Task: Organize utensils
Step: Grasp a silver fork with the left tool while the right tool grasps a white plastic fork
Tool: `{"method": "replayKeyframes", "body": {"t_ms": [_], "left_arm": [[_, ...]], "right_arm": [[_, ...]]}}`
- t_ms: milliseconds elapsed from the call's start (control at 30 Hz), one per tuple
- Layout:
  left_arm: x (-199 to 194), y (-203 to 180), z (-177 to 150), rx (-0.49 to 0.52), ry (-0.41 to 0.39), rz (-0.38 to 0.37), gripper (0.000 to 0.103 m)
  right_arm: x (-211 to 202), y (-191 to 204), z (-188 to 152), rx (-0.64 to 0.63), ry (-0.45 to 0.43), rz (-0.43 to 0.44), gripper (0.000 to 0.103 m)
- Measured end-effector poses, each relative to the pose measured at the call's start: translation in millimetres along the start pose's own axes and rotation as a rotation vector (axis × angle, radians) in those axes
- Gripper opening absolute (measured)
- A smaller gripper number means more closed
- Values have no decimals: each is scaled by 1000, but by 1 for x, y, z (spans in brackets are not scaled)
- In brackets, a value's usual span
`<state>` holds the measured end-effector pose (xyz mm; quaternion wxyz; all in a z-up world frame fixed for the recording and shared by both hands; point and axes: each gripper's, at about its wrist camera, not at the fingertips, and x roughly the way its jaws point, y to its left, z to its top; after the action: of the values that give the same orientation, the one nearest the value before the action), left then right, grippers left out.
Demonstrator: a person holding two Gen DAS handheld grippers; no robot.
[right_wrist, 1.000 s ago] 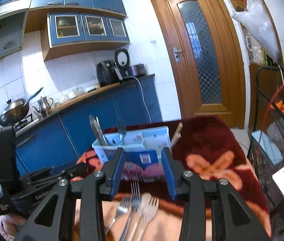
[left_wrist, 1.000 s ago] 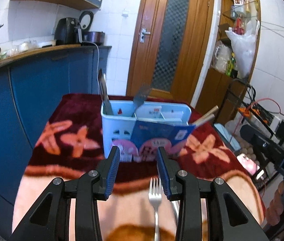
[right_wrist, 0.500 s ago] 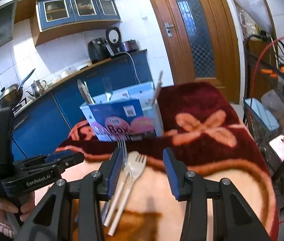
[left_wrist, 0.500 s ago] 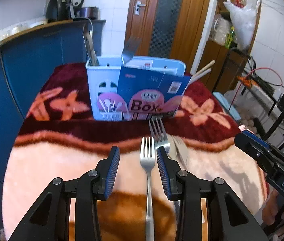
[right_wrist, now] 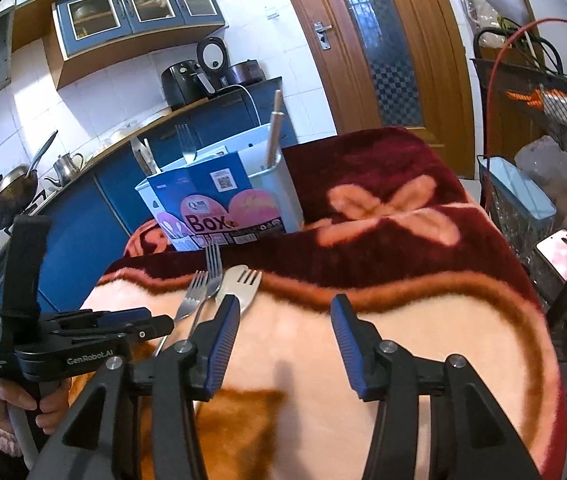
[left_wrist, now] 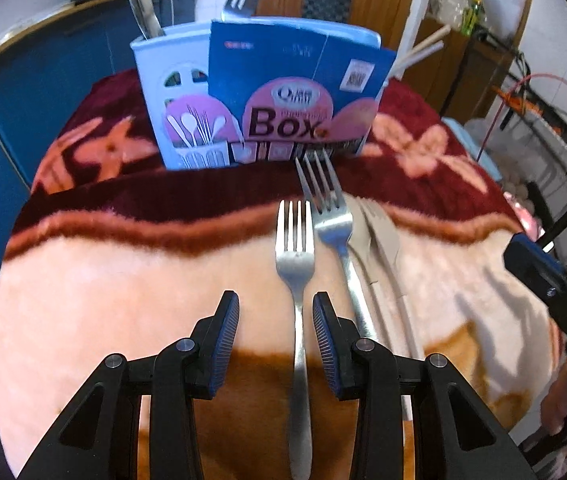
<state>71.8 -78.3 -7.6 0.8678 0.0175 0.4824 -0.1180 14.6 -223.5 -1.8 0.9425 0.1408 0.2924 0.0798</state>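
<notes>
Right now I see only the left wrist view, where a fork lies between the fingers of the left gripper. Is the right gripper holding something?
Observer: No. The right gripper holds nothing. Its jaws are opening over bare blanket, to the right of the utensils.
Operator: The pale thing beside the two forks, is it a knife?
Observer: No. In the right wrist view the pale utensil has a broad spoon-shaped head with short tines.
Operator: What holds the left gripper?
Observer: A hand with a pink cuff grips its handle.
</notes>
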Motion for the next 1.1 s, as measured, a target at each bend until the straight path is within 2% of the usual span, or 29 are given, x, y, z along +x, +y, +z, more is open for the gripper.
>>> {"method": "replayKeyframes", "body": {"t_ms": [67, 167, 233, 300, 433, 533, 633, 767, 1100], "left_arm": [[5, 0, 2, -1, 23, -8, 39], [9, -4, 5, 24, 50, -9, 28], [12, -6, 8, 39, 81, -17, 25], [16, -9, 12, 53, 118, 3, 19], [22, -16, 22, 105, 185, 25, 17], [25, -20, 26, 123, 204, 34, 16], [23, -21, 23, 117, 167, 29, 13], [16, -10, 14, 43, 80, -39, 6], [-13, 15, -12, -61, -103, -107, 5]], "right_arm": [[0, -4, -1, 10, 1, 3, 51], [0, -9, -2, 20, 1, 7, 51], [1, -11, -3, 25, 3, 10, 52], [1, -12, -3, 29, 4, 13, 52], [3, -13, -4, 32, 14, 15, 52], [4, -12, -4, 33, 18, 18, 52], [4, -10, -4, 29, 21, 18, 52], [4, -6, -4, 18, 30, 11, 52], [12, 10, -1, -13, 91, -2, 52]]}}
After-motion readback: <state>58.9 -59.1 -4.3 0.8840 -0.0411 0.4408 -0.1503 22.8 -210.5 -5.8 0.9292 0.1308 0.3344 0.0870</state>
